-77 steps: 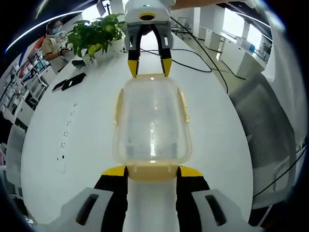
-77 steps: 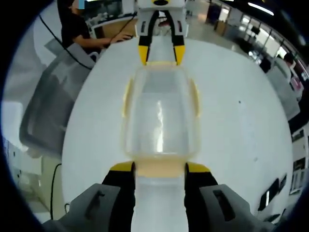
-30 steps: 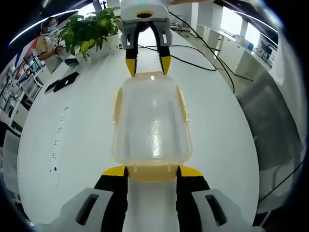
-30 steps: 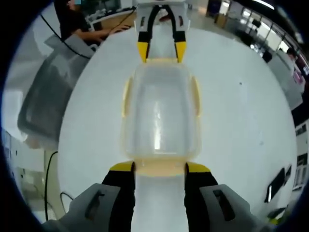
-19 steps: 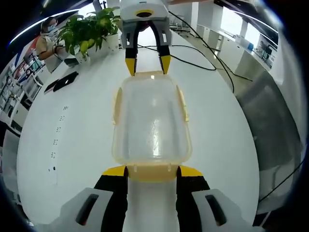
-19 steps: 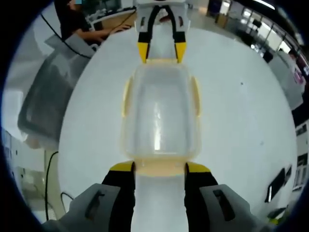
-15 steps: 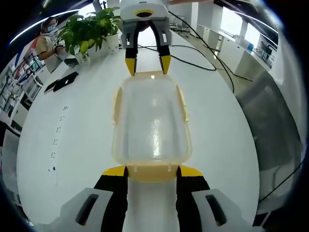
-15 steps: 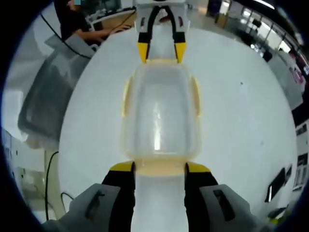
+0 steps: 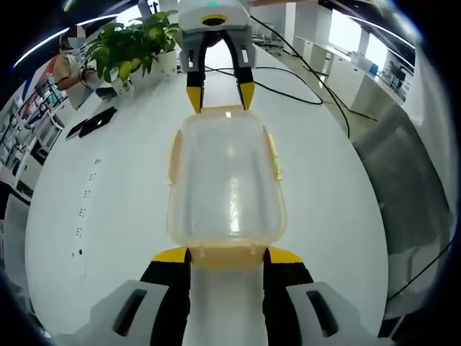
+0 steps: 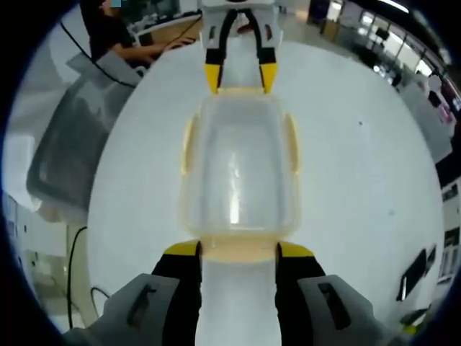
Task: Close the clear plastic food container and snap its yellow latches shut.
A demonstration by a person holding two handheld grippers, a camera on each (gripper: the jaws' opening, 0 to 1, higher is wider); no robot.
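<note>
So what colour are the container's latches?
Pale yellow latches on the clear container, best in the left gripper view.

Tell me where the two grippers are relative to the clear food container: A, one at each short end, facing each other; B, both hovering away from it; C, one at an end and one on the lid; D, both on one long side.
A: the left gripper straddles the near short end of the container, and the right gripper faces it at the far end.
</note>
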